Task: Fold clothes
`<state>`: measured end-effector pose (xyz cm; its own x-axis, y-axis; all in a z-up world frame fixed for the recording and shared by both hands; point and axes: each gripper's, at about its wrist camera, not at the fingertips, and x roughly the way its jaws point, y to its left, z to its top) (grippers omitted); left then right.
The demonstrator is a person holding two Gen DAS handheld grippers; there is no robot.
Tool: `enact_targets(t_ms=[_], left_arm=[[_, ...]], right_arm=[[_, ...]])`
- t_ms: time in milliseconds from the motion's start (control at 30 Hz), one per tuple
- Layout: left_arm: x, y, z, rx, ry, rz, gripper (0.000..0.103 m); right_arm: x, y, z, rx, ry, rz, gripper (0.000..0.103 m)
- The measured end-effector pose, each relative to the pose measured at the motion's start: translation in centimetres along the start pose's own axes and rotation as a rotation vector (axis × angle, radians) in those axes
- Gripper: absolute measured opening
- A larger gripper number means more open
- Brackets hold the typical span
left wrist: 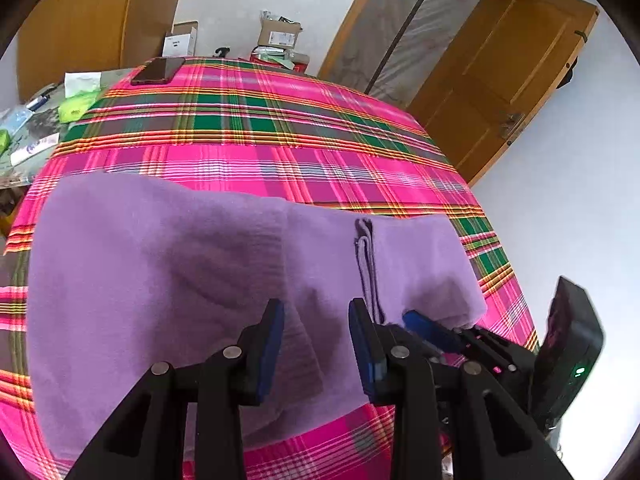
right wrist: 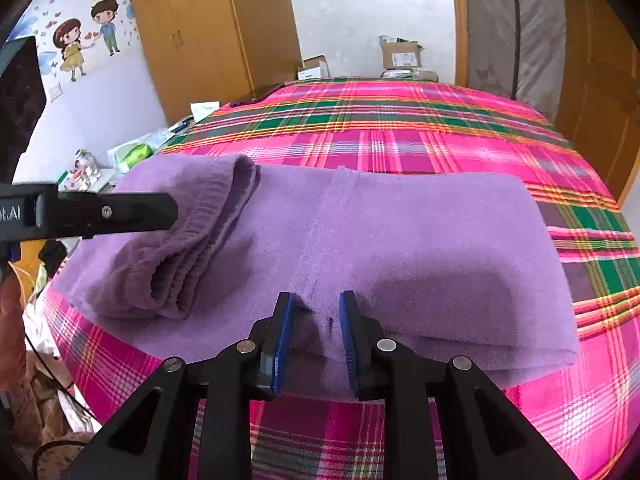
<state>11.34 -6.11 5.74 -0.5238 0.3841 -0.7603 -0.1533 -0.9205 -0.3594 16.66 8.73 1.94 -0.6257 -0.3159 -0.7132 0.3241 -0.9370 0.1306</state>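
Note:
A purple fleece garment (left wrist: 168,256) lies folded across the pink plaid bed (left wrist: 256,128). Its ribbed cuff end (right wrist: 192,248) lies on top at the left in the right wrist view. My left gripper (left wrist: 316,320) is open, its jaws spread just above the garment's near part. My right gripper (right wrist: 316,312) is open too, hovering over the garment's (right wrist: 420,240) near edge, with nothing between its pads. The right gripper's fingers (left wrist: 432,330) show at the lower right of the left wrist view. The left gripper's finger (right wrist: 120,212) shows at the left of the right wrist view.
A dark phone (left wrist: 158,70) lies at the bed's far left corner. Cardboard boxes (left wrist: 278,36) stand behind the bed by the wall. A cluttered side table (left wrist: 36,128) with packets is left of the bed. A wooden door (left wrist: 508,80) is at the right.

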Motion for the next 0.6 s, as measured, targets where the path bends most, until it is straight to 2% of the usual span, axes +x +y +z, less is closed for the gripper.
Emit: enact_targets(t_ms=[67,200,333,600], left_arm=[[-0.3,0.2,-0.2,-0.007,-0.001,-0.001,0.034],[-0.8,0.8,-1.0,-0.014,-0.003,0.012,0.034],[-1.3,1.2,-1.4,-0.013,-0.01,0.042,0.034],[-2.6,2.1,-1.9,-0.012,-0.061,0.123,0.034]], right_arm=[[-0.5,0.2,-0.1,0.001,-0.018,0.01,0.025],[0.3,0.9,-0.8,-0.022,0.027,-0.001,0.025],[-0.5,1.8,-0.7,-0.043,0.0,-0.022,0.025],[-3.0,3.8,0.6,-0.072,-0.098,0.043,0.025]])
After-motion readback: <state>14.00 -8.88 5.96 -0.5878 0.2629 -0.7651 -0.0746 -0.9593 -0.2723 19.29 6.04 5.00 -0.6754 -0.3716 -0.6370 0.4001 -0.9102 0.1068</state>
